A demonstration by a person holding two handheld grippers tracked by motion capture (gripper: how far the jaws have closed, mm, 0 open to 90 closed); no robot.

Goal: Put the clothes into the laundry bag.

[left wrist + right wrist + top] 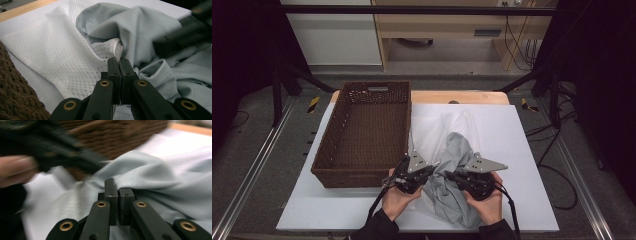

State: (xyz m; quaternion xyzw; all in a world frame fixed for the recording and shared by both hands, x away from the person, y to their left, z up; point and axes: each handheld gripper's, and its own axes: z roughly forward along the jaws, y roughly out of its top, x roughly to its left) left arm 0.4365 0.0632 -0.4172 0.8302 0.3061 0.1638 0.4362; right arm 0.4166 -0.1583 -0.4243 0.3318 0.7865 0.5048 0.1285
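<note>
A crumpled pale grey garment (458,167) lies partly on a white mesh bag (437,131) on the white board, right of the basket. My left gripper (436,166) comes in from the left, and its jaws are pressed together on the mesh bag's hemmed edge (110,48) where it meets the grey garment (140,27). My right gripper (449,175) faces it from the right. Its jaws (117,185) are closed on a fold of the grey garment (155,170). The two sets of tips sit a few centimetres apart.
A brown wicker basket (362,172), with nothing in it, stands on the left half of the white board (512,150), close beside my left hand. The wooden table edge (462,96) lies beyond. Dark frame posts and cables flank the table.
</note>
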